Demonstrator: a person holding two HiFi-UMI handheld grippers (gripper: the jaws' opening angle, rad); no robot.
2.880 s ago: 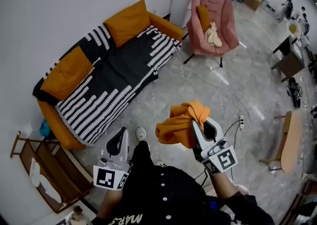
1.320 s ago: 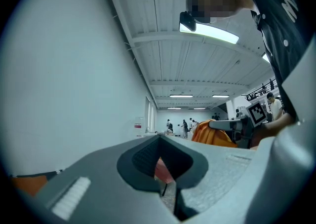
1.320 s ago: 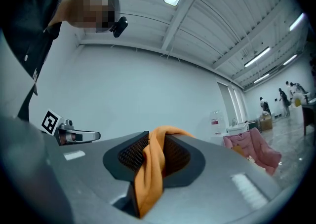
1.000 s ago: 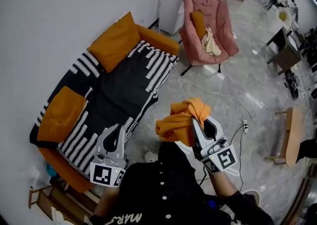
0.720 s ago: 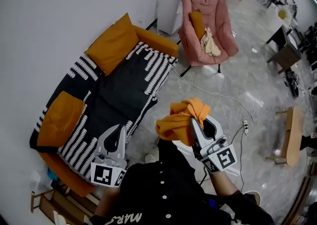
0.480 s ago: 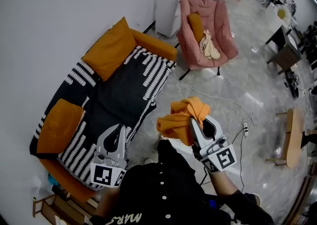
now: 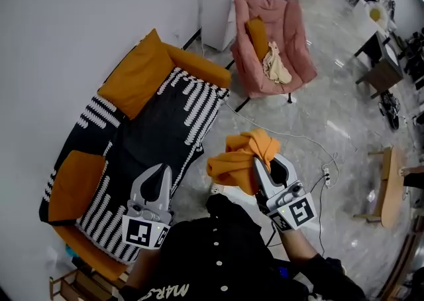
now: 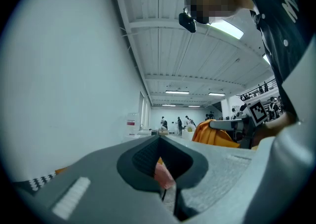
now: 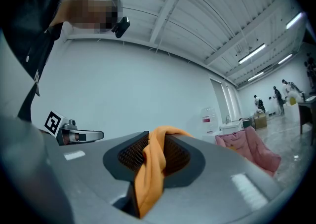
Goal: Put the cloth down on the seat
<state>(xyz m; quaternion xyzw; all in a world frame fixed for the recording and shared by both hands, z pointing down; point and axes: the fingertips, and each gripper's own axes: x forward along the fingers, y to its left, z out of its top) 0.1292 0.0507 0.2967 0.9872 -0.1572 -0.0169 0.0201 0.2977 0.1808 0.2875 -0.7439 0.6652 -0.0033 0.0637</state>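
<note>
My right gripper (image 7: 268,164) is shut on a bunched orange cloth (image 7: 237,159), held in the air above the grey floor. In the right gripper view the cloth (image 9: 150,178) hangs pinched between the jaws of the right gripper (image 9: 155,141). My left gripper (image 7: 161,172) is shut and holds nothing; it hovers over the near edge of the sofa (image 7: 156,127), which has a black-and-white striped throw. The left gripper (image 8: 159,141) shows its tips together, with the cloth (image 8: 217,134) off to its right. A pink armchair (image 7: 278,21) stands further off.
Two orange cushions (image 7: 132,74) lie on the sofa. The armchair holds a beige rag (image 7: 273,67) and an orange cushion. A white cabinet (image 7: 215,1) stands by the wall. A cable (image 7: 291,135) and a power strip (image 7: 326,175) lie on the floor; a wooden bench (image 7: 387,183) is at right.
The sofa and armchair have drifted left and down in the head view as both grippers travel along the sofa. The cloth stays pinched in the right gripper.
</note>
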